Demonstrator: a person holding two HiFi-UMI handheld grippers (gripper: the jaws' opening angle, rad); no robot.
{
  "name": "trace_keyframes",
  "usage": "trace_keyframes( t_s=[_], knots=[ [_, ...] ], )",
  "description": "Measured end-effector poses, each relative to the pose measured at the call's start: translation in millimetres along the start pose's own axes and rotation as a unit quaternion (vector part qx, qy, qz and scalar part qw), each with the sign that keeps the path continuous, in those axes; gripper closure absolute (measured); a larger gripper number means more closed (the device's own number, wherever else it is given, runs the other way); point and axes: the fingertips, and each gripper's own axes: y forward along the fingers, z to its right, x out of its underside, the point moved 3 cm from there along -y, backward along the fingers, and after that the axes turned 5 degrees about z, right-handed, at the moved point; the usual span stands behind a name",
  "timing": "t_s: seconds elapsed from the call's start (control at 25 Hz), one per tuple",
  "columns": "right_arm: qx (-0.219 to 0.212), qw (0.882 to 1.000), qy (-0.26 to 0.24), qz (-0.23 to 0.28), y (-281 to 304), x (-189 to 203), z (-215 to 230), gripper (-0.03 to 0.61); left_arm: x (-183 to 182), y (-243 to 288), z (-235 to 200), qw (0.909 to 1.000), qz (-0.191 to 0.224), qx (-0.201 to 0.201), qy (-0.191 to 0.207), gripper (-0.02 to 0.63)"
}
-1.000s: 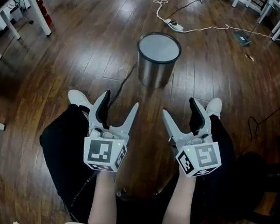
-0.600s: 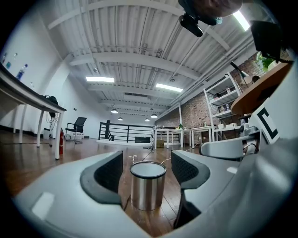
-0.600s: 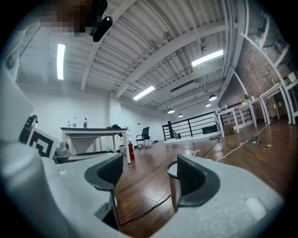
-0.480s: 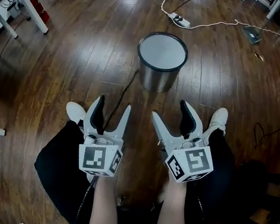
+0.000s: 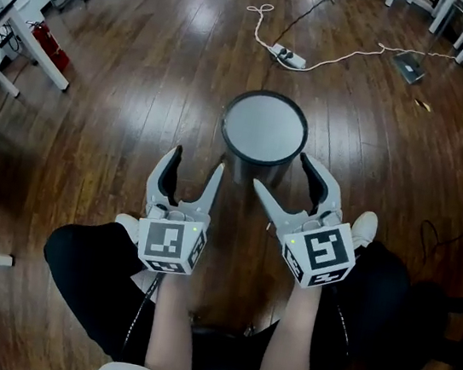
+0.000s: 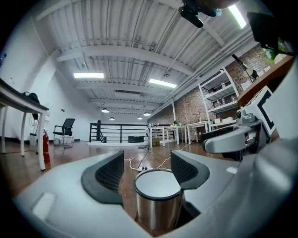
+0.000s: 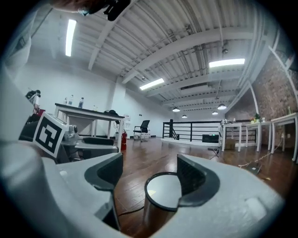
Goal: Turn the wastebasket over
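Ref. landmark: wastebasket (image 5: 264, 133). It is being shown standing on the wooden floor (image 5: 124, 95), w/ a steel wall below and a dark rim round a flat pale-grey disc on top. Whether that disc is a base or a liner cannot be told.

L gripper (image 5: 195, 163) is being held level at the near-left of the wastebasket, w/ its jaws pointed toward it. The jaws have just been closing slightly but are being kept wide apart. In the left gripper view the wastebasket is being framed in the gap, ahead of the pads, w/ no pad pressing on it.

R gripper (image 5: 279, 171) is being held at the near-right of the wastebasket, jaws likewise spread wide. In the head view its outer jaw is being seen alongside the wastebasket's right wall, and the inner jaw in front of the near wall. In the right gripper view the rim is being partly covered by one jaw. No grip is being made, and contact cannot be confirmed.

The person's legs (image 5: 90, 262) in dark trousers are being seen on the near side of the wastebasket, w/ a white shoe (image 5: 365, 228) at its near-right. A power strip (image 5: 285, 56) w/ white cable is lying beyond the wastebasket, on the far side.
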Motion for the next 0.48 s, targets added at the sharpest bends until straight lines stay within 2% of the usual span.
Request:
trace_keyframes(
  t_s=[0.16, 0.32, 0.48],
  knots=[
    [-0.009, 1.0, -0.02, -0.012, 48, -12, 10, 0.229, -10, 43, -35, 0.9998, 0.013, 0.014, -0.009, 0.287],
    [-0.012, 0.999, -0.01, -0.033, 97, -12, 25, 0.229, -16, 87, -63, 0.9992, 0.022, 0.034, -0.006, 0.287],
    [-0.024, 0.995, 0.007, -0.094, 150, 12, 33, 0.238, -14, 122, -93, 0.9989, 0.021, 0.041, -0.006, 0.287]
  ],
)
